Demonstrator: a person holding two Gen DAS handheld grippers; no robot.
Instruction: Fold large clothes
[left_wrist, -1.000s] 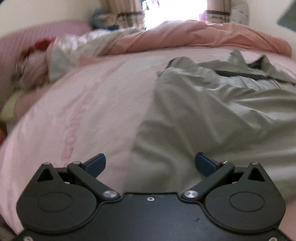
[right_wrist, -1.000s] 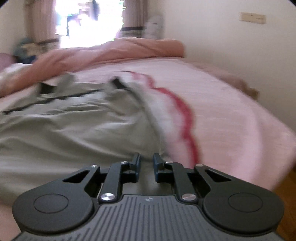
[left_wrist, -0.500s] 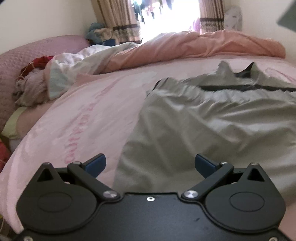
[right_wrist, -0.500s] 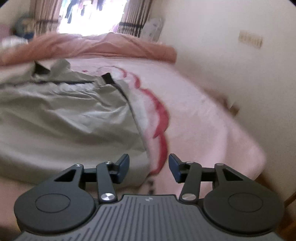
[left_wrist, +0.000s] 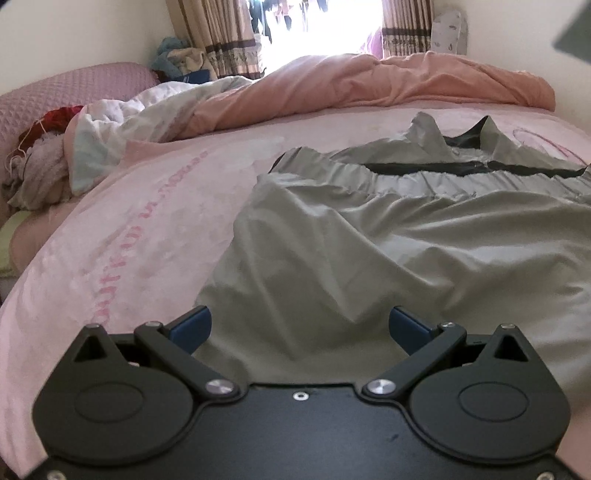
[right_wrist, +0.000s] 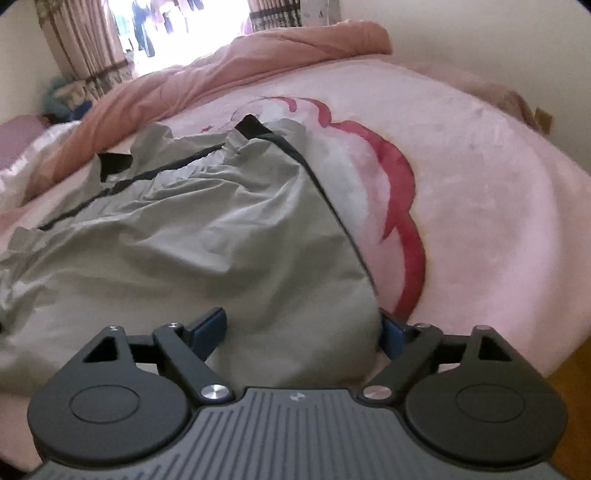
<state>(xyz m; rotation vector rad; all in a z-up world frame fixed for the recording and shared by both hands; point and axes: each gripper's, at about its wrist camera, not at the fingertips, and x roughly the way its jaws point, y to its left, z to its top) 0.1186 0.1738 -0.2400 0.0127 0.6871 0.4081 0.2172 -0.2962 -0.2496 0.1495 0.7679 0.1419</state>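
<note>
A grey jacket (left_wrist: 388, 236) lies spread on the pink bed (left_wrist: 129, 221) for folding. Left tongs (left_wrist: 299, 326) gape empty; right tongs (right_wrist: 301, 328) have just opened wide, straddling its near hem, gripping nothing.

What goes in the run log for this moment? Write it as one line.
stage: fold grey garment | left gripper: open, above near hem | right gripper: just opened, cloth between fingers, unpinched | surface: pink bed sheet

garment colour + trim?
Light grey garment with black trim; clearest in the right wrist view.

Pink bed (left_wrist: 140, 229), grey garment (left_wrist: 369, 251), peach duvet (left_wrist: 369, 85)
</note>
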